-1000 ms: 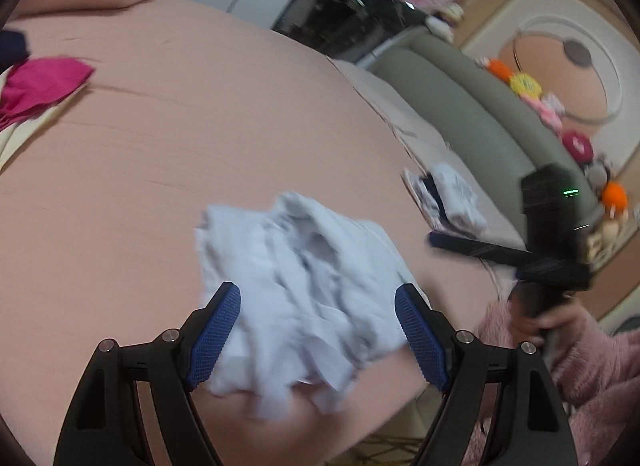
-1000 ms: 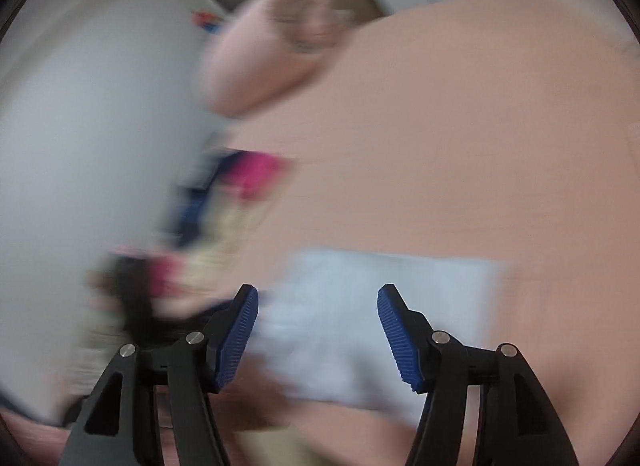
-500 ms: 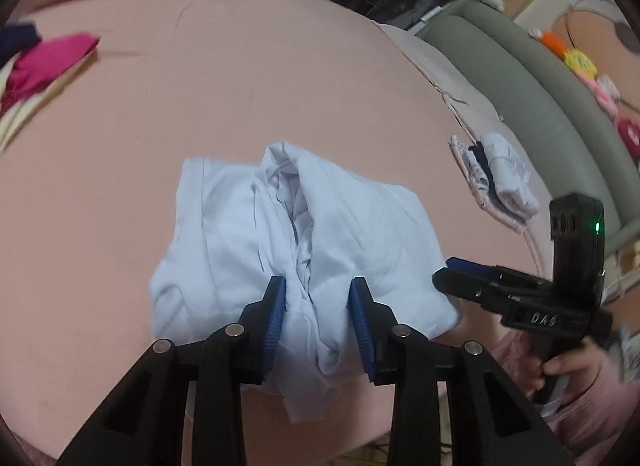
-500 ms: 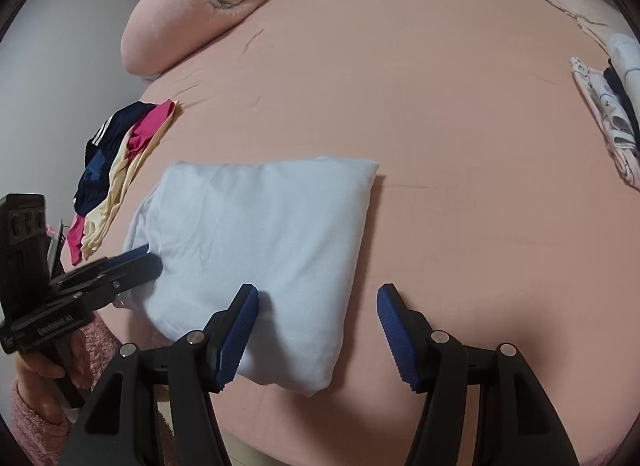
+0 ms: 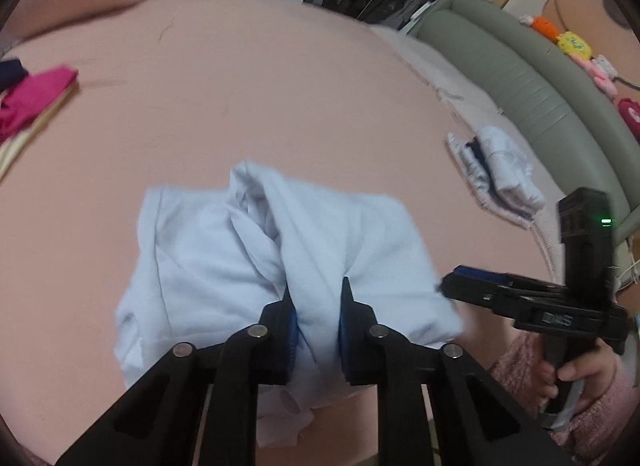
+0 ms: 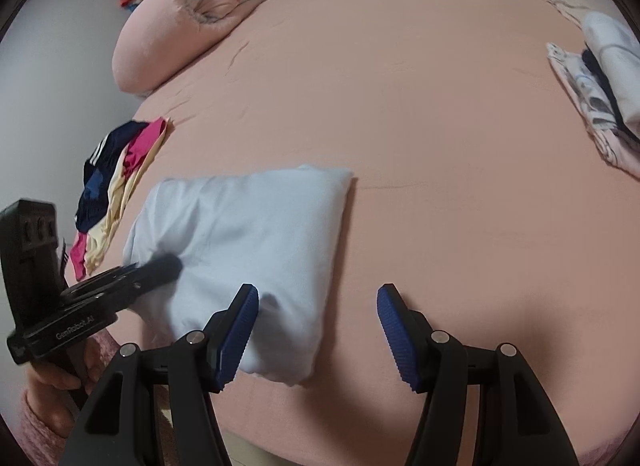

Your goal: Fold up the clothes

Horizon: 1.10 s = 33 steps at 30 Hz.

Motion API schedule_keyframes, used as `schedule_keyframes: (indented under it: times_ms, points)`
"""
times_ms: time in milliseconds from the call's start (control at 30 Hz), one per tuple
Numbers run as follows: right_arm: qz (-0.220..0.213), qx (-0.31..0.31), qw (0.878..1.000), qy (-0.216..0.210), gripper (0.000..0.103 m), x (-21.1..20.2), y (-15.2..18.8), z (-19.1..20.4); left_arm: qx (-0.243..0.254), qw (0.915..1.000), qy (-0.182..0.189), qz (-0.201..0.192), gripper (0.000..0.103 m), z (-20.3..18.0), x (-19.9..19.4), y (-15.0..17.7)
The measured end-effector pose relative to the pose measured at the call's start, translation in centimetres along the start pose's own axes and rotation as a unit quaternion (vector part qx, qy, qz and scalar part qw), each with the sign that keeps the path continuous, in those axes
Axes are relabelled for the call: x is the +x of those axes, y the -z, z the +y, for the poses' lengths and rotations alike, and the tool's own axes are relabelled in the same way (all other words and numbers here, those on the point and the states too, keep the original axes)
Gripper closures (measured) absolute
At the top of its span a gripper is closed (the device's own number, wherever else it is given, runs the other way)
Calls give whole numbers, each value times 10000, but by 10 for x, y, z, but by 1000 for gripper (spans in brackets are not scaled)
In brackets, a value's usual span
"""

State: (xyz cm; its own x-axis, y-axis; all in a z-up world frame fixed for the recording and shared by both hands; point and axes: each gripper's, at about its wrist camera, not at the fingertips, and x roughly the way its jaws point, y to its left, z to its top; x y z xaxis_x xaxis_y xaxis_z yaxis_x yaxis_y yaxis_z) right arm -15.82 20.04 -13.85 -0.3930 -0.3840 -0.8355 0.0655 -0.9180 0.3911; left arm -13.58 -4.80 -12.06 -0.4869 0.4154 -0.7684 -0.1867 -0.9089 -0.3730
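A light blue garment [image 5: 200, 258] lies bunched on the pink bed [image 5: 280, 85] near its front edge. My left gripper [image 5: 316, 298] is closing, and its blue pads pinch a raised fold in the garment's middle. In the right wrist view the garment [image 6: 256, 225] looks like a flat folded rectangle, with the left gripper [image 6: 172, 266] biting its near left side. My right gripper [image 6: 318, 292] stands open over the garment's near right corner without pressing on it. It also shows in the left wrist view as the right gripper [image 5: 460, 284], just beside the cloth's right edge.
A loose pile of magenta, navy and cream clothes [image 6: 116, 185] lies at the bed's left edge. A folded stack [image 6: 600, 85] sits at the right edge. A rolled pink blanket [image 6: 180, 25] lies at the far left, and a green padded surround [image 5: 520, 77] borders the bed's right side.
The left gripper's jaws came in from wide open and closed on a fold of the garment. The right gripper dropped lower and settled at the garment's near right corner, jaws unchanged.
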Motion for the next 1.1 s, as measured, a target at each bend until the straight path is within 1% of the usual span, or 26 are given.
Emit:
schedule_keyframes:
  times_ms: [67,167,233,267,333,367,400,433,500,533,567,600,633,667,700,733,767,800,833,867,900,933,967,1000,1067,1100]
  points:
    - [-44,94,9999,-36,41,-3,-4,-3,73,9999,-81,-87,90,2,-15,-3]
    - [-119,16,9998,-127,41,-8,-14,3,71,9996,-183,-178,90,11,-35,-8]
    - [-177,-79,9996,-184,41,-11,-21,9,283,9986,-379,-244,90,13,-47,-10]
    - [-216,-152,9994,-209,41,-12,-24,14,362,9979,-475,-236,90,16,-50,-10]
    - [-281,-279,9987,-335,41,-9,-32,25,471,9967,-665,-61,90,29,-36,-7]
    - [-261,-348,9982,-406,41,-2,-34,31,524,9957,-764,34,87,35,-28,-6]
    - [-222,-428,9977,-468,41,6,-35,37,534,9946,-865,212,83,44,-14,-4]
    - [-91,-551,9976,-414,41,18,-34,43,199,9968,-681,362,76,58,-12,-7]
    - [302,-892,9955,-75,41,48,-27,52,-464,9963,-316,646,28,86,-8,-15]
    - [505,-1103,9924,184,40,62,-21,56,-693,9954,-218,625,28,94,-17,-22]
    - [536,-1217,9908,256,40,62,-18,58,-689,9965,-289,375,28,98,-33,-28]
    - [453,-1264,9907,201,40,54,-17,60,-487,9976,-483,36,28,95,-52,-35]
    - [409,-1212,9917,135,40,47,-17,59,-230,9978,-585,-232,29,89,-66,-39]
    - [276,-1093,9936,25,40,37,-19,57,9,9981,-495,-380,31,81,-73,-42]
    - [71,-1047,9944,-112,40,26,-21,57,231,9987,-235,-391,43,71,-72,-45]
    - [-17,-1120,9935,-208,40,21,-21,61,449,9982,20,-389,51,61,-70,-46]
    - [-30,-1241,9919,-275,40,18,-20,66,629,9975,207,-254,59,52,-58,-46]
    - [56,-1349,9904,-310,40,21,-18,69,865,9961,174,1,63,43,-37,-44]
    - [208,-1449,9887,-322,40,27,-13,73,1098,9935,132,253,67,36,-17,-41]
    - [402,-1493,9875,-297,40,36,-8,73,1315,9902,-10,479,77,35,0,-38]
    - [651,-1463,9868,-225,40,47,-2,70,1559,9853,-167,674,80,41,14,-36]
    - [826,-1393,9865,-236,40,53,5,62,1777,9799,-298,852,79,47,26,-35]
    - [874,-1385,9860,-299,40,51,10,54,1735,9808,-166,879,77,59,28,-39]
    - [881,-1425,9852,-353,40,46,13,47,1523,9833,34,993,77,71,27,-47]
    - [928,-1534,9830,-385,40,35,18,35,1348,9842,149,1138,77,79,19,-55]
    - [941,-1575,9826,-290,40,29,16,33,1403,9844,185,1048,77,73,10,-58]
